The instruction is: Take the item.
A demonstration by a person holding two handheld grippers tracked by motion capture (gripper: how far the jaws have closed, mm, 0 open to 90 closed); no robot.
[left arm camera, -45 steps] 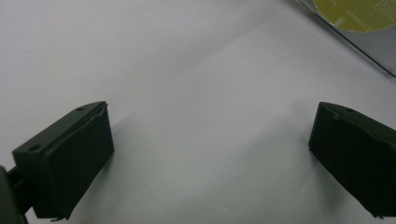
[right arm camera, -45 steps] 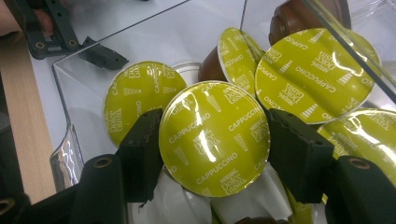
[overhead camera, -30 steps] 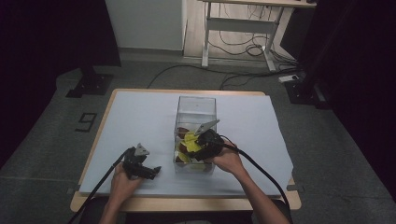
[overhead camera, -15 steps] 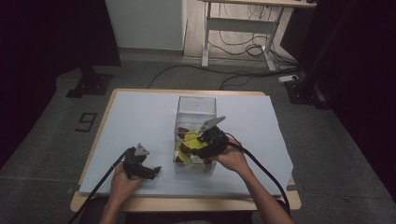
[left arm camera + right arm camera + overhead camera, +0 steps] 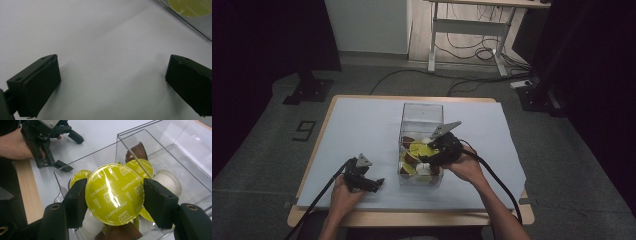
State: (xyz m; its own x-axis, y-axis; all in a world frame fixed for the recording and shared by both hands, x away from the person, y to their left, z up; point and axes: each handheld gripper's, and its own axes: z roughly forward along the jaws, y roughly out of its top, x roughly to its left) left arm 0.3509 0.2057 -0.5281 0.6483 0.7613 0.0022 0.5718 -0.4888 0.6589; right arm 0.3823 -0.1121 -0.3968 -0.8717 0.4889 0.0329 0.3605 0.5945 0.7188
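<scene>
A clear plastic box point(image 5: 422, 116) stands mid-table, with several coffee capsules point(image 5: 414, 159) heaped at its near end. My right gripper point(image 5: 424, 153) hangs over that end, shut on a yellow-lidded Cappuccino capsule point(image 5: 114, 193); both pads press its rim, and it is lifted above the brown, white and yellow capsules in the clear box point(image 5: 175, 150). My left gripper point(image 5: 373, 184) lies low on the white sheet to the box's left, open, with bare sheet between its jaws point(image 5: 112, 82). The right gripper view shows the left gripper point(image 5: 71, 151) beyond the box corner.
A white sheet point(image 5: 357, 130) covers the wooden table, whose near edge point(image 5: 412, 218) runs in front of the person's forearms. Cables trail from both grippers off the near side. A desk frame point(image 5: 467, 35) and floor cables lie beyond the table.
My right gripper has risen a little with the yellow capsule, out of the heap in the box. The left gripper has stayed where it was.
</scene>
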